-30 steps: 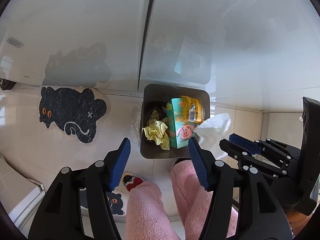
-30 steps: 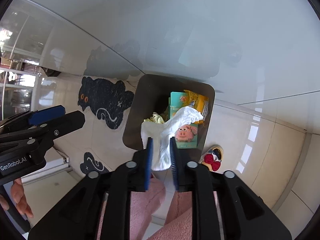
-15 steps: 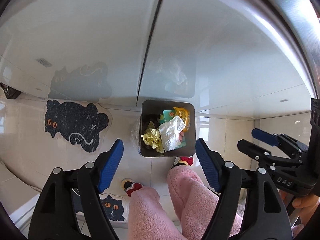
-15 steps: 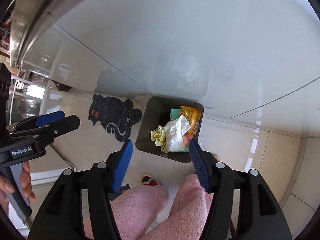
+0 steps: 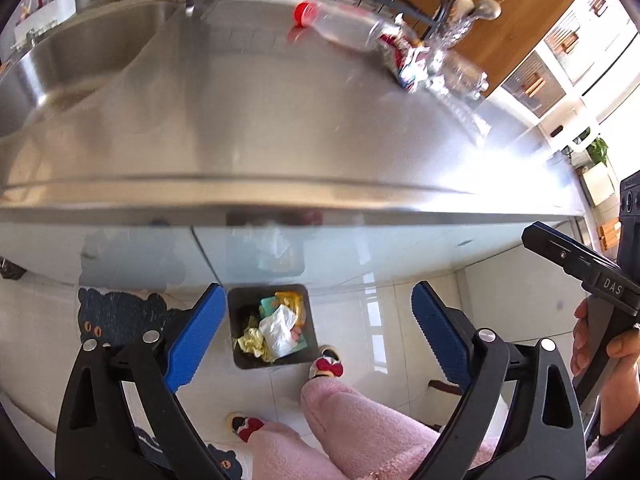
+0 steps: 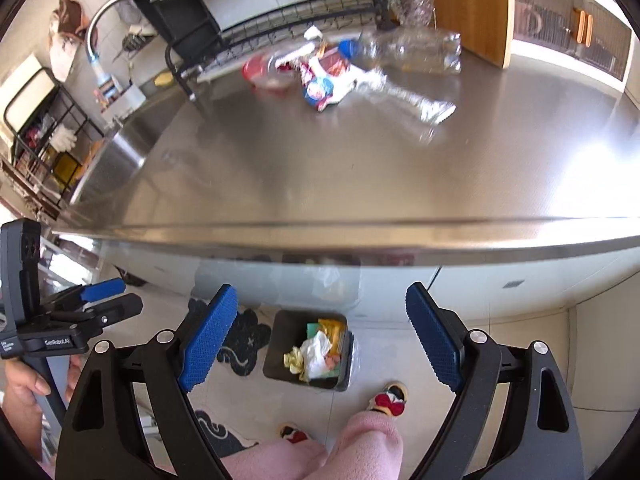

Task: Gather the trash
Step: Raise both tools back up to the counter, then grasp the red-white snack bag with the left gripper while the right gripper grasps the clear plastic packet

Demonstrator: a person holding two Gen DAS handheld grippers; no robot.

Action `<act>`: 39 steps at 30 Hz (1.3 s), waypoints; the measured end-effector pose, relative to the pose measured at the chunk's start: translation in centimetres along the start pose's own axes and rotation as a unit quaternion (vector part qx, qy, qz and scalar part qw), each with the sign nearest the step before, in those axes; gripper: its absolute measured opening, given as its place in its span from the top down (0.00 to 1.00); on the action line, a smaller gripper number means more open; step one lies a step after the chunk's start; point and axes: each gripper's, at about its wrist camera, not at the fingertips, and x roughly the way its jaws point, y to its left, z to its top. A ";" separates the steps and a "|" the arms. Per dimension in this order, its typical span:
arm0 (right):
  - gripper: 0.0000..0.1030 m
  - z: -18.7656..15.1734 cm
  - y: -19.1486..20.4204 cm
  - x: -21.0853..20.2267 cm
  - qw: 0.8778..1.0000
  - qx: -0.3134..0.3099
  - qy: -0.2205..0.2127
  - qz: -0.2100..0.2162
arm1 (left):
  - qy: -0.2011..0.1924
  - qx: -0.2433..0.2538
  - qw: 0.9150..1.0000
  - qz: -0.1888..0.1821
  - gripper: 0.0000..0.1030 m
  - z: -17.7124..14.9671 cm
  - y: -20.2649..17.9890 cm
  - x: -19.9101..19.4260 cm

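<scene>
we see bright daylight in both views. in the left wrist view a hard white glare burns out the steel counter (image 5: 280, 128) up and to the right of the claw, and a window (image 5: 616, 128) farther right is washed out. things at the counter's far side, ahead of the claw, are smeared by motion blur: the clear bottle (image 6: 412, 50) and foil wrappers (image 6: 332, 80) streak. the floor bin (image 6: 308, 354) between the fingers stays fairly sharp. the cabinet fronts give soft reflections. fisheye bending curves the counter edge, and the corners fall to black.
</scene>
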 end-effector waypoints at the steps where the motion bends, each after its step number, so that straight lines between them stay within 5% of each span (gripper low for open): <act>1: 0.14 0.9 -0.4 -0.7 1.000 0.000 -0.013 -0.001 | -0.010 0.005 1.000 -0.002 0.13 0.8 -0.7 -0.4; 8: 0.08 6.8 -2.9 -1.8 0.994 -0.035 -0.079 -0.060 | -0.056 0.041 0.998 0.002 0.12 8.1 -5.3 0.0; 23: 0.10 12.3 -7.4 5.1 0.995 -0.066 -0.042 -0.058 | -0.043 -0.003 0.999 -0.014 0.12 18.9 -9.8 9.2; 30: 0.15 12.9 -7.9 6.9 0.995 -0.084 -0.032 -0.046 | -0.038 -0.022 0.999 -0.003 0.14 20.8 -10.6 12.6; 37: 0.28 12.9 -8.5 8.4 0.994 -0.097 -0.012 -0.039 | -0.019 -0.039 0.999 -0.005 0.29 21.6 -10.3 15.3; 39: 0.41 12.9 -8.7 9.0 0.995 -0.097 0.005 -0.029 | -0.022 -0.031 0.999 -0.002 0.37 21.7 -10.3 15.6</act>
